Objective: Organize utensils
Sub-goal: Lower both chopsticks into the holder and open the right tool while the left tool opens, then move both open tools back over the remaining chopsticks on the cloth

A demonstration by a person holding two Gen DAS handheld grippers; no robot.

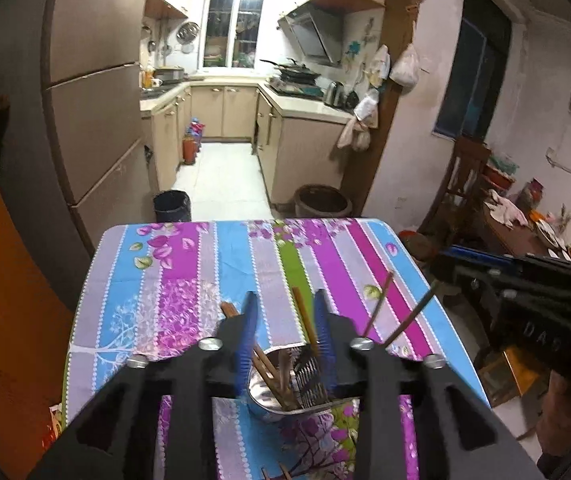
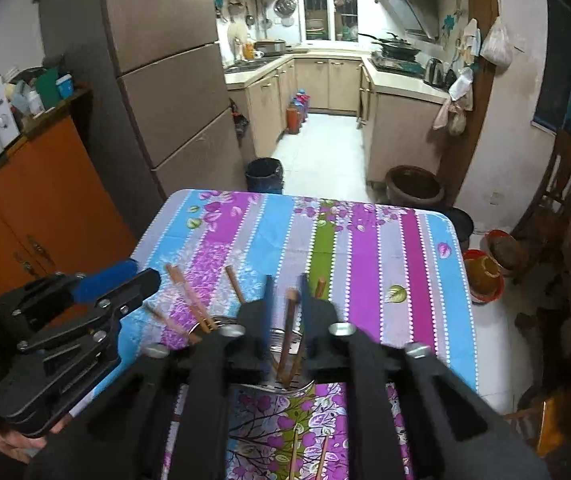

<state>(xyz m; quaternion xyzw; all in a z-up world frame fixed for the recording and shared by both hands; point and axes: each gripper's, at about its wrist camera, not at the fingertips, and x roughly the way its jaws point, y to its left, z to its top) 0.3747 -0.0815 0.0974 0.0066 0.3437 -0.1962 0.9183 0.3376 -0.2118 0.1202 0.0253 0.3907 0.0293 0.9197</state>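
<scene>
A steel utensil holder [image 1: 285,384] stands on the floral striped tablecloth [image 1: 189,272] with several brown chopsticks [image 1: 273,372] inside it. My left gripper [image 1: 285,304] hovers just above the holder, jaws apart and empty. In the right wrist view the holder [image 2: 281,344] sits under my right gripper [image 2: 285,292]. Its fingers stand either side of a brown chopstick [image 2: 290,328] that leans in the holder. More chopsticks [image 2: 189,300] stick out of the holder at the left. Loose chopsticks [image 2: 305,460] lie on the cloth near the front edge.
The table's far edge [image 2: 309,196] faces a kitchen aisle with a black bin [image 2: 263,176] and a brown pot [image 2: 413,188]. An orange cabinet [image 2: 45,208] stands left. Chairs and a cluttered side table [image 1: 517,224] stand right. The right gripper's body [image 1: 525,292] is at the left wrist view's right.
</scene>
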